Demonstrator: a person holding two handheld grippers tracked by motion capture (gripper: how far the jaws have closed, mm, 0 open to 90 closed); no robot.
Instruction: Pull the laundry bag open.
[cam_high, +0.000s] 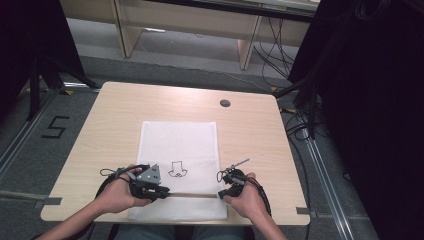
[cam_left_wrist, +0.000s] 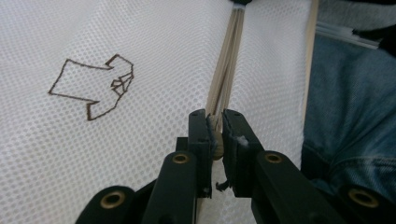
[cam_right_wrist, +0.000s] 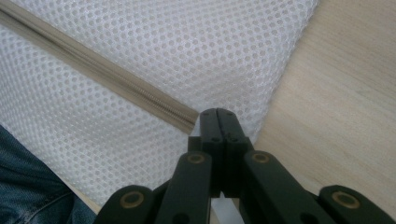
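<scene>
A white mesh bag (cam_high: 180, 140) lies flat on the wooden table (cam_high: 120, 110), with a small line drawing (cam_high: 176, 169) on it. A beige zip (cam_high: 192, 195) runs across the bag near the front edge. My left gripper (cam_high: 165, 192) is at the zip's left part. In the left gripper view its jaws (cam_left_wrist: 215, 119) are shut on the zip pull (cam_left_wrist: 215, 140), and the zip (cam_left_wrist: 227, 60) stretches away from them. My right gripper (cam_high: 221, 194) is at the zip's right end. Its jaws (cam_right_wrist: 218, 113) are pressed together on the mesh bag (cam_right_wrist: 163, 42), right beside the end of the zip (cam_right_wrist: 102, 72).
A round cable hole (cam_high: 225, 103) sits near the table's far edge. Bare wood (cam_right_wrist: 336, 93) lies just beyond the bag's right side. The person's jeans (cam_left_wrist: 355, 116) show past the table's front edge. Stands and cables crowd the floor at the right.
</scene>
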